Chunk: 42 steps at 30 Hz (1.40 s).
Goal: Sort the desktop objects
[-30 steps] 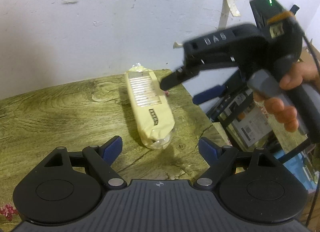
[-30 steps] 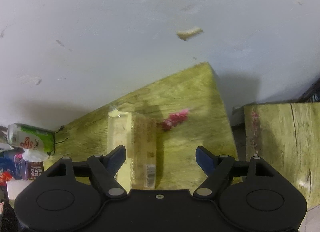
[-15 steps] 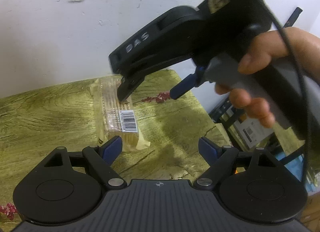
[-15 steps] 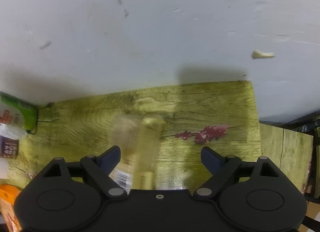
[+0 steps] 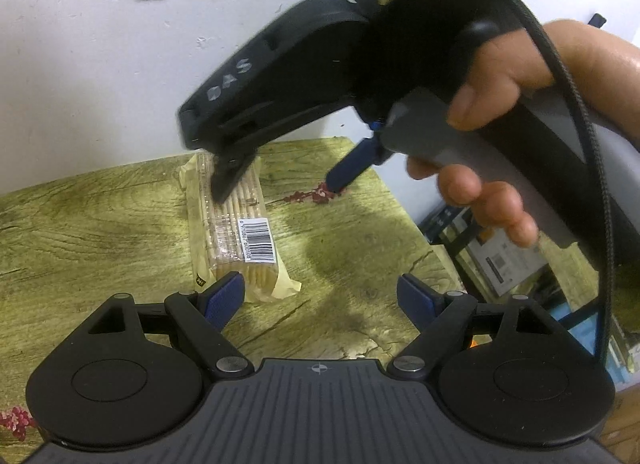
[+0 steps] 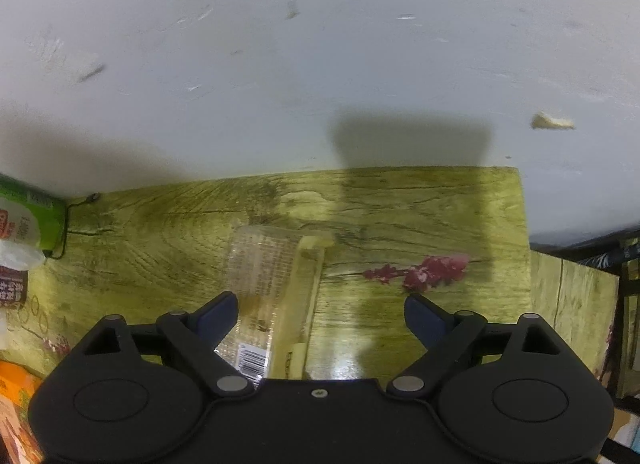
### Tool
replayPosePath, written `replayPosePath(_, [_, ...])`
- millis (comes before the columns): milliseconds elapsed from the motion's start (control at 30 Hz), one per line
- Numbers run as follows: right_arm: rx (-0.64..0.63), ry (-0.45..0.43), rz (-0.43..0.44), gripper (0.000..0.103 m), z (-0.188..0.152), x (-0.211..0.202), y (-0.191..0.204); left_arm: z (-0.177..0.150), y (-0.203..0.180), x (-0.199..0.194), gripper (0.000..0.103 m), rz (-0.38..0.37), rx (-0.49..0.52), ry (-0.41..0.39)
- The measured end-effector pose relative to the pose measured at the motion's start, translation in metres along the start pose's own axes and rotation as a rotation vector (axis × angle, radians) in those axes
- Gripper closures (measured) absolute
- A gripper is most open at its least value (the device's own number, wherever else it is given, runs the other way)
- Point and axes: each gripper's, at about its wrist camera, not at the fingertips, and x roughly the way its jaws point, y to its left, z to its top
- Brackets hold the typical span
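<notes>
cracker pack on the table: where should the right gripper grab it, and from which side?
Take the cracker pack across its narrow width near the middle, coming from above. It lies flat on the table, long and slim, so the long sides are the only faces the open right gripper looks able to span. Its jaws have just been opening, and they sit offset: shift so the pack centres between the fingers, then close.

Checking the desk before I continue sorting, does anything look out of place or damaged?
Nothing looks spilled or broken. The cracker packet lies flat on the table, barcode side up. The red marks beside it look printed on the surface, not a spill.
</notes>
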Motion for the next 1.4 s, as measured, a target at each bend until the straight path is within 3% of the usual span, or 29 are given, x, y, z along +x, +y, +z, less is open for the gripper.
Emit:
replayPosePath(467, [-0.024, 0.029, 0.041, 0.014, 0.009, 0.009, 0.020, 0.000, 0.001, 0.004, 0.019, 0.012, -0.005, 0.008])
replayPosePath(500, [-0.028, 0.034, 0.041, 0.016, 0.009, 0.011, 0.020, 0.000, 0.001, 0.005, 0.019, 0.012, -0.003, 0.009])
replayPosePath(567, [-0.016, 0.039, 0.058, 0.032, 0.007, 0.013, 0.016, 0.000, 0.000, 0.005, 0.019, 0.012, -0.001, 0.011])
replayPosePath(633, [-0.003, 0.043, 0.077, 0.039, 0.005, 0.014, 0.011, 0.001, 0.000, 0.005, 0.019, 0.007, 0.000, 0.012])
replayPosePath(1133, [0.104, -0.017, 0.169, 0.040, -0.015, 0.005, -0.063, 0.002, 0.005, 0.007, 0.018, 0.013, 0.014, 0.030])
replayPosePath(1400, [0.160, -0.013, 0.216, 0.039, -0.022, 0.014, -0.074, 0.002, 0.007, 0.008, 0.018, 0.023, 0.022, 0.037])
